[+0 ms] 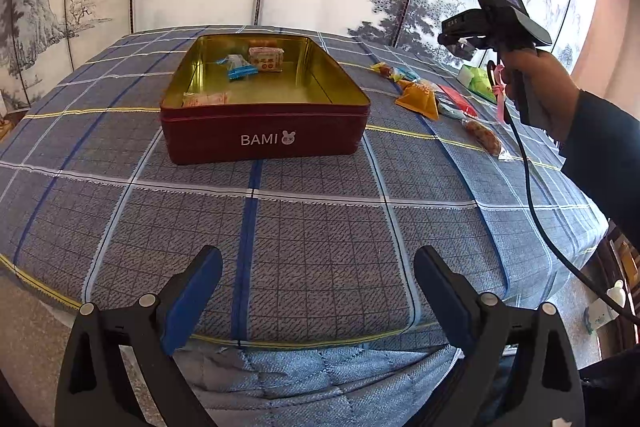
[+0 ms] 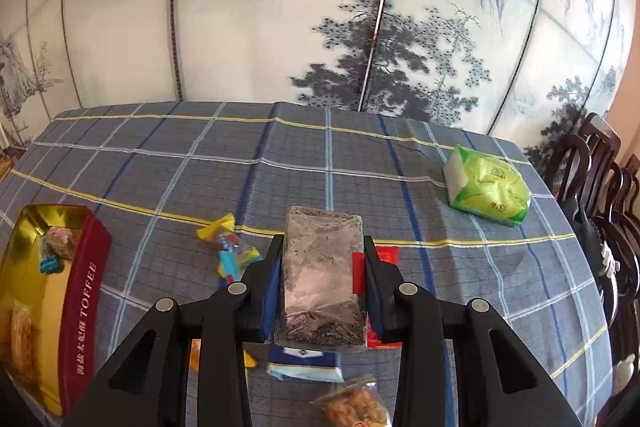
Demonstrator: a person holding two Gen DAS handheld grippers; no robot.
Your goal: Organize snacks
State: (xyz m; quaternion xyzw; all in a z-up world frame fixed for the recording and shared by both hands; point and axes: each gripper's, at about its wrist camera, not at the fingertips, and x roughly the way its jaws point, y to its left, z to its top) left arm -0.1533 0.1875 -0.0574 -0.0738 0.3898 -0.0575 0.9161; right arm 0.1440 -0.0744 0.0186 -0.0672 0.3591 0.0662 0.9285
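Note:
A red tin [image 1: 264,131] with a gold inside stands open on the checked cloth and holds several wrapped snacks [image 1: 266,59]. In the right wrist view the same tin [image 2: 82,303] sits at the left edge. My right gripper [image 2: 322,267] is shut on a clear-wrapped dark grey snack bar [image 2: 322,279], lifted above the loose snacks. My left gripper [image 1: 318,291] hangs open over bare cloth in front of the tin, nothing between its fingers. In the left wrist view a hand [image 1: 536,95] holds the right gripper's handle up to the right of the tin.
Loose snacks lie right of the tin: a yellow and blue candy [image 2: 228,243], an orange packet [image 1: 418,97], a red packet [image 2: 386,255], a light blue pack [image 2: 306,369], a peanut bar [image 1: 484,141]. A green packet [image 2: 486,187] sits far right. Chairs [image 2: 592,167] line the right edge.

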